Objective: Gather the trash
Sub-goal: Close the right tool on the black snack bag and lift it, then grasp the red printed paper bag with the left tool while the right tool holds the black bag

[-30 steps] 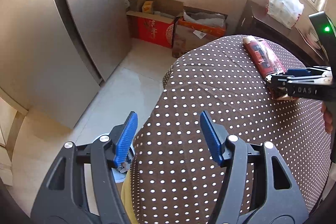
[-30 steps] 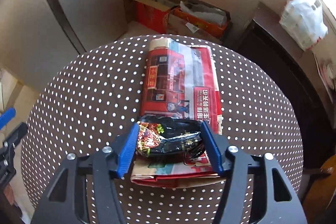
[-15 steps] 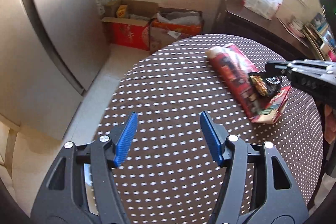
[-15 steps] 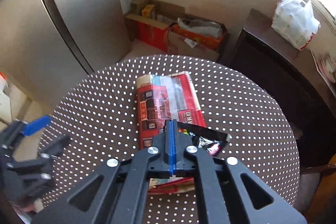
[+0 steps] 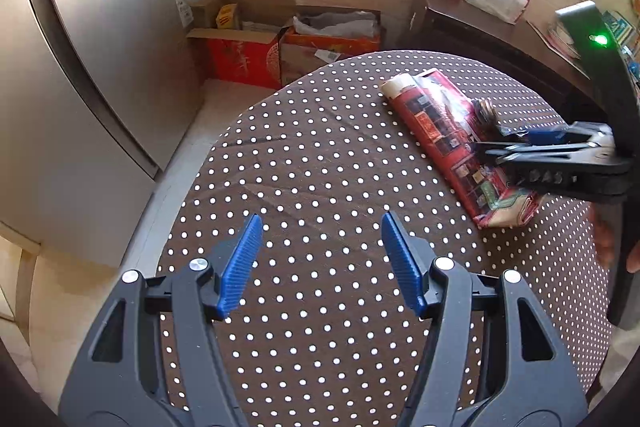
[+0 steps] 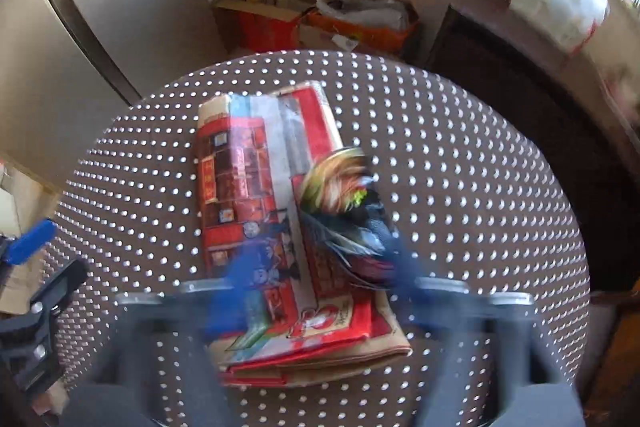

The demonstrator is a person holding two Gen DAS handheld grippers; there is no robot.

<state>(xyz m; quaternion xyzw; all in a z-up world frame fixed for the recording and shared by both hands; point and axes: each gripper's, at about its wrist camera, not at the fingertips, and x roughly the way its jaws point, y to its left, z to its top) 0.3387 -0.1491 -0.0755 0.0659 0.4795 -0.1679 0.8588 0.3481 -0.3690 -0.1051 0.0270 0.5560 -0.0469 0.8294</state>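
Wrapper (image 6: 344, 211), a crumpled dark snack packet with a bright printed end, sits over the right part of a folded red paper (image 6: 240, 167) in the middle of the dotted table (image 5: 320, 147). In the right wrist view its long axis runs from far to near, bright end far, dark end near and hard against the right-side finger of the right claw (image 6: 324, 259).

That claw is badly blurred. Its jaws are opening, and the blue pads show spread apart with the wrapper between them, toward the right one. Whether the packet is lifted off the paper or lying on it cannot be told.

The left claw (image 5: 320, 219) stands open and empty over bare cloth at the near left of the table. From it the wrapper lies well apart, to the far right, beyond the length of the paper, which runs from far left to near right.

The right hand is clearly the nearer one. A fresh grip would likely mean closing across the packet's short width, since it sits off-centre between the pads.
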